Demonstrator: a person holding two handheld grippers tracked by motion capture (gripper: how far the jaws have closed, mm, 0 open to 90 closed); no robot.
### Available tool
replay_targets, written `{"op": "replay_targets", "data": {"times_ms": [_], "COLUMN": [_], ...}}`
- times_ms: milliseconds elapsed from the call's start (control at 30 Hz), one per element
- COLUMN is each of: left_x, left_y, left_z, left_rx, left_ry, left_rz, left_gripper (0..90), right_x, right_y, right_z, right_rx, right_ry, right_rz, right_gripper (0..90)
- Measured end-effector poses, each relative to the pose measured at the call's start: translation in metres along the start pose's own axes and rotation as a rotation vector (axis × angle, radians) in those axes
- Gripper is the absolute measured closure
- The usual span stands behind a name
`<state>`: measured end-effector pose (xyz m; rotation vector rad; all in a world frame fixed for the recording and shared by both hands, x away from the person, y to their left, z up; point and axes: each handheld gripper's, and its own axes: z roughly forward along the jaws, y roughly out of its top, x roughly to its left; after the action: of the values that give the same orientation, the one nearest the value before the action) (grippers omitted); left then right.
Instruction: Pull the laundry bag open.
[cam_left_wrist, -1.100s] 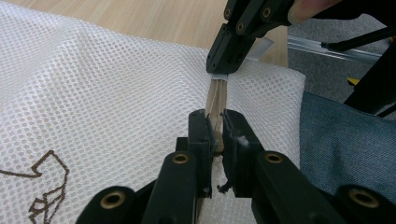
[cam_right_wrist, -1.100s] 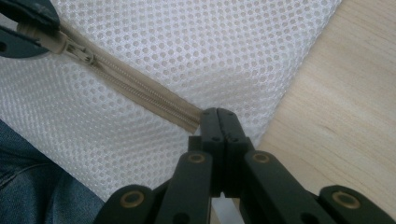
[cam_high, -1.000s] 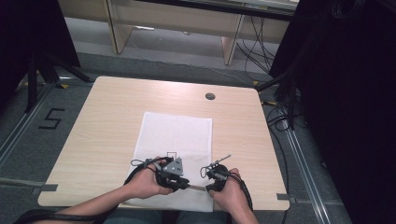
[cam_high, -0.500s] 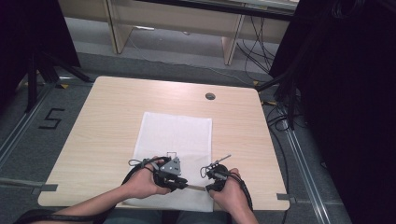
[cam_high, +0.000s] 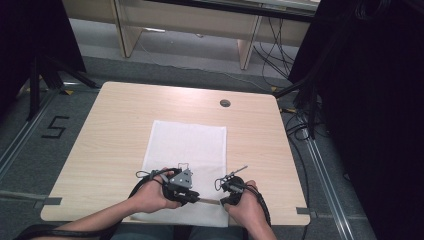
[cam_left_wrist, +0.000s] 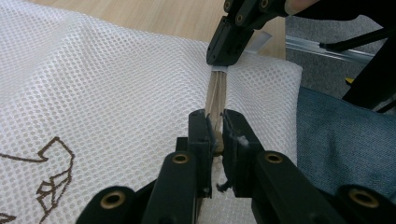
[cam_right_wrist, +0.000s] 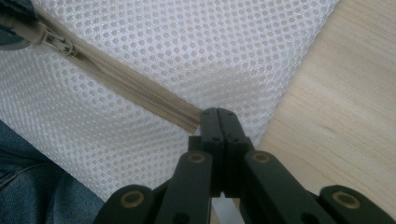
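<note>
Wooden tabletop (cam_high: 120, 130), white mesh bag (cam_high: 187, 145) near edge; your left gripper (cam_left_wrist: 214, 122) fingers pinch zipper (cam_right_wrist: 140, 88), right gripper (cam_right_wrist: 218, 114) fingers clamp zipper's end.

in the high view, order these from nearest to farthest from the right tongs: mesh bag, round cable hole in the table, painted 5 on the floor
1. mesh bag: white, right at the right tongs, which pinch its zipper end.
2. round cable hole: far side of the table, straight ahead.
3. painted 5: on the floor, off the table's left edge.

A light wooden table (cam_high: 125, 130) stands on grey floor (cam_high: 200, 55) among black curtains (cam_high: 380, 100).
</note>
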<state>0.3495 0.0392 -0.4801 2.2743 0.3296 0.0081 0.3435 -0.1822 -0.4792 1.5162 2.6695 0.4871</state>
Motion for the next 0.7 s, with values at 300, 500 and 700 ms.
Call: {"op": "replay_targets", "data": {"times_ms": [300,500,700], "left_x": [0.0002,0.0014,0.0023], "left_y": [-0.0006,-0.0021,-0.0040], "left_z": [-0.0030,-0.0066,-0.0089], "left_rx": [-0.007,0.003,-0.005], "left_ry": [0.000,0.007,0.002], "left_rz": [0.002,0.003,0.001], "left_gripper": [81.9,81.9,81.9], "right_x": [0.0002,0.0010,0.0049], "right_y": [-0.0002,-0.0003,-0.0004], "right_z": [-0.0007,-0.0014,-0.0023], "right_rx": [-0.010,0.006,0.023], "right_ry": [0.004,0.009,0.010], "right_rz": [-0.010,0.008,0.059], "right_gripper": [90.0,90.0,90.0]}}
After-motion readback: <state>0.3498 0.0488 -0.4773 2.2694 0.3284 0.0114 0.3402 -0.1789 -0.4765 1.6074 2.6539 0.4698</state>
